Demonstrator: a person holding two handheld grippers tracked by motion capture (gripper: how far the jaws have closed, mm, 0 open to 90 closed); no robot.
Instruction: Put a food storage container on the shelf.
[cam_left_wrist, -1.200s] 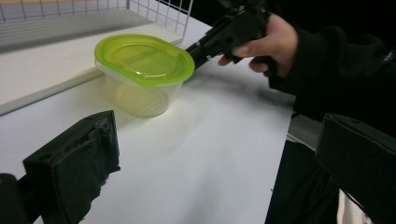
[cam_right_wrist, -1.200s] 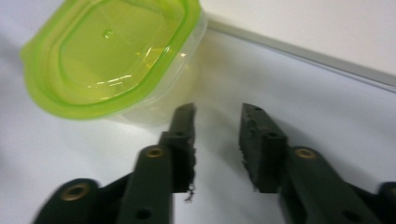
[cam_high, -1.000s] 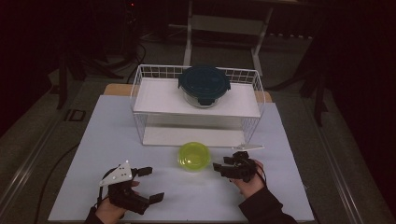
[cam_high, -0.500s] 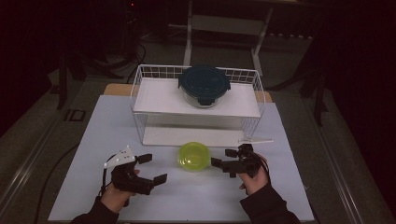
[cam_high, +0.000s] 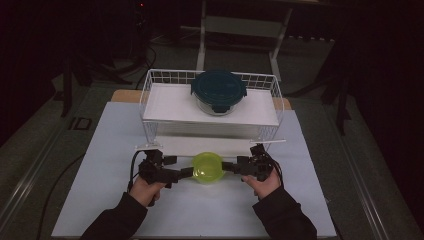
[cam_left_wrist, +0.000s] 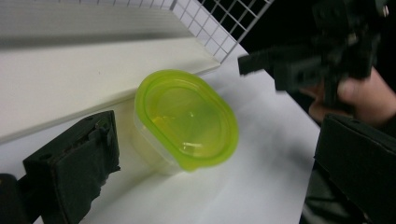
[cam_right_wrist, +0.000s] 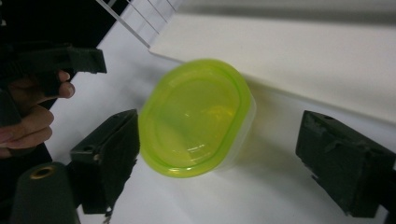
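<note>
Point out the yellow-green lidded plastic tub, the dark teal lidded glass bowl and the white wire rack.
Yellow-green lidded plastic tub (cam_high: 208, 168), high view, lid centre.
Dark teal lidded glass bowl (cam_high: 218, 89), high view, lid top.
White wire rack (cam_high: 165, 77), high view, back rim.

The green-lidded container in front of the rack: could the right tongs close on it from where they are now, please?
Probably yes. The right tongs stand open with the green-lidded container between their jaws, nothing in the way. The left tongs reach in from the opposite side.
</note>
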